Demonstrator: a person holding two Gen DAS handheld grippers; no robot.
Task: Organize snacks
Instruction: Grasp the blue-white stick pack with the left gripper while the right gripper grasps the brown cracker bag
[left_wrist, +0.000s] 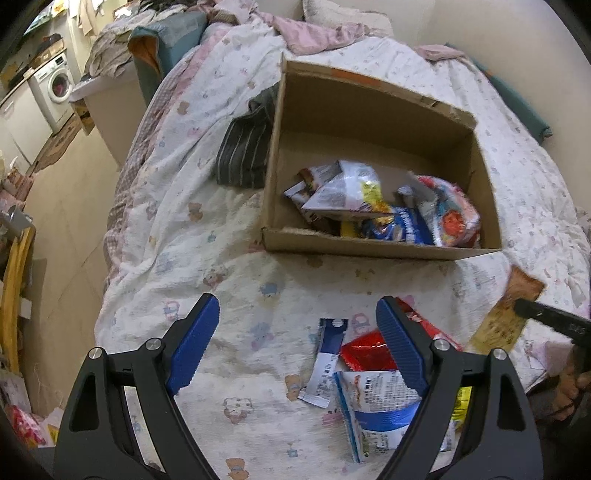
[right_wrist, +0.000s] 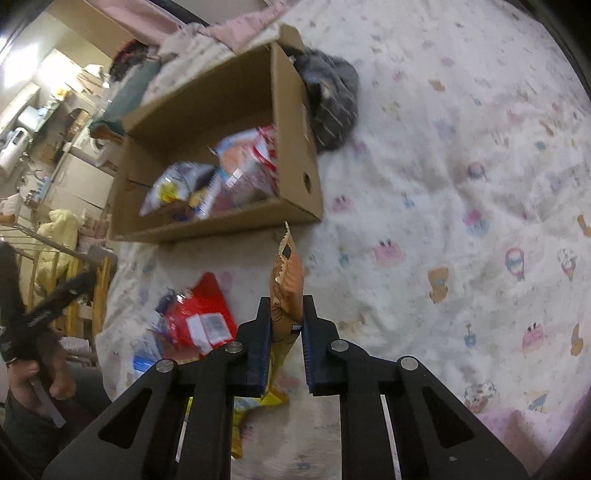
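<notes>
Dim indoor light, motion blur (fisheye-warped edges)

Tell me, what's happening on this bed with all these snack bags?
A person is sorting snacks into a cardboard box using handheld tongs. The right tongs are shut on an orange snack packet, lifted off the quilt. The left tongs hang open over a red packet and others not yet boxed. Several bags already lie in the box.

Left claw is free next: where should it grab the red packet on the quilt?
Take the red packet by its far edge, coming down from above. It lies flat, its near part under the white-and-blue packet, so only that upper edge is clear for the open left claw.
</notes>
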